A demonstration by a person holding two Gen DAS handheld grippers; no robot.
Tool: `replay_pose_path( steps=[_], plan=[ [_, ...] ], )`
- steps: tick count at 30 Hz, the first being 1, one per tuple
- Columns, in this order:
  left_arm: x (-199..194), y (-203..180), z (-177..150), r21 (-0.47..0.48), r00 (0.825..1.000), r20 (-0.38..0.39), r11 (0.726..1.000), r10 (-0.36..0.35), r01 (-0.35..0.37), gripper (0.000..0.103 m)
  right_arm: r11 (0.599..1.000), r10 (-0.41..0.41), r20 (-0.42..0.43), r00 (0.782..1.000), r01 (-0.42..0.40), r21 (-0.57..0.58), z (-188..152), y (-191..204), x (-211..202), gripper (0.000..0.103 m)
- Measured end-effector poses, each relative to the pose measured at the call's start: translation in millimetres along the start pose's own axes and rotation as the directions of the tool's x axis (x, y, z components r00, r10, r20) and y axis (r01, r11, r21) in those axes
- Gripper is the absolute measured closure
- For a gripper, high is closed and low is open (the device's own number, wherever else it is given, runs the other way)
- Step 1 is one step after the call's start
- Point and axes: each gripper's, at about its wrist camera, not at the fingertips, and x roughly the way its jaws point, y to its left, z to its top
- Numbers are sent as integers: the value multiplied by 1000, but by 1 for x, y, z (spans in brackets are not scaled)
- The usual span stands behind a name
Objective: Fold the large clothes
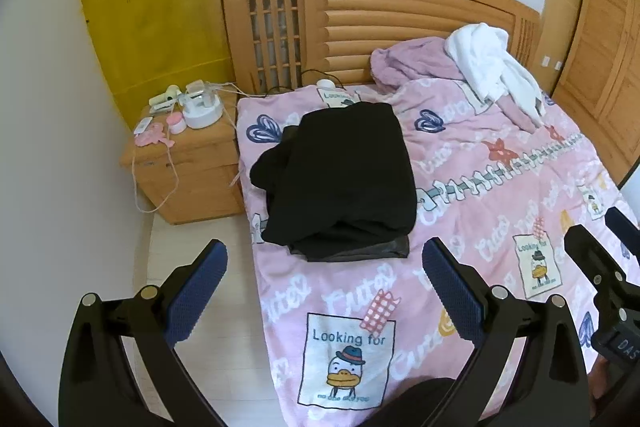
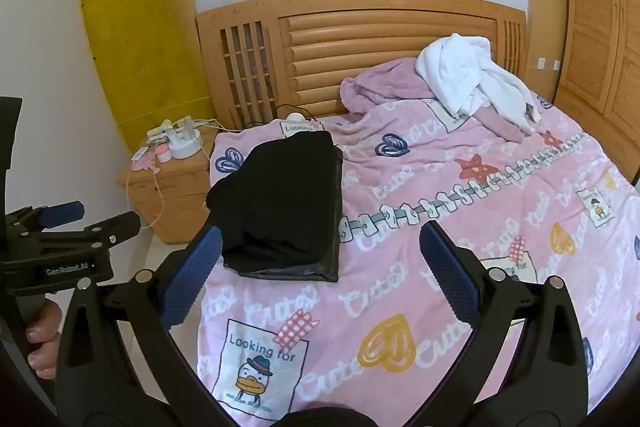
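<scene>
A black garment (image 1: 340, 175) lies folded in a thick stack on the left part of the pink bed cover (image 1: 500, 187); it also shows in the right wrist view (image 2: 284, 203). My left gripper (image 1: 326, 291) is open and empty, held above the bed's near edge, short of the stack. My right gripper (image 2: 320, 275) is open and empty, hovering above the cover just in front of the stack. The right gripper shows at the right edge of the left wrist view (image 1: 600, 259), and the left gripper at the left of the right wrist view (image 2: 72, 227).
A white garment (image 1: 496, 63) lies bunched on a lilac blanket (image 1: 412, 63) by the wooden headboard (image 1: 400, 19). A wooden nightstand (image 1: 192, 171) with small items and cables stands left of the bed. A wooden wardrobe (image 1: 600, 39) stands at the right.
</scene>
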Motion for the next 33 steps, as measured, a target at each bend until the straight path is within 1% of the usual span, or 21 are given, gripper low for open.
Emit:
replay_pose_path(
  steps=[5, 6, 9, 13, 22, 28, 33],
  plan=[
    [-1, 0, -1, -4, 1000, 14, 1000, -11, 11, 8, 1000, 7, -13, 1000, -7, 13, 2, 1, 6, 6],
    [-3, -1, -3, -9, 1000, 16, 1000, -3, 3, 8, 1000, 7, -14, 1000, -6, 15, 3, 0, 7, 6],
    [-4, 1, -6, -30, 1000, 3, 1000, -1, 1, 8, 1000, 8, -15, 1000, -8, 16, 2, 1, 8, 6],
    [-6, 4, -9, -41, 1000, 8, 999, -10, 10, 8, 1000, 10, -19, 1000, -10, 15, 2, 2, 10, 6],
    [-11, 4, -19, -30, 1000, -11, 999, -12, 12, 8, 1000, 10, -20, 1000, -10, 16, 1, 3, 10, 6],
    [-11, 3, -19, -30, 1000, -10, 999, -21, 21, 8, 1000, 11, -25, 1000, -10, 22, 0, 2, 13, 6],
    [-12, 0, -21, -29, 1000, -8, 999, -15, 14, 8, 1000, 8, -20, 1000, -8, 27, 0, 1, 15, 6]
  ],
)
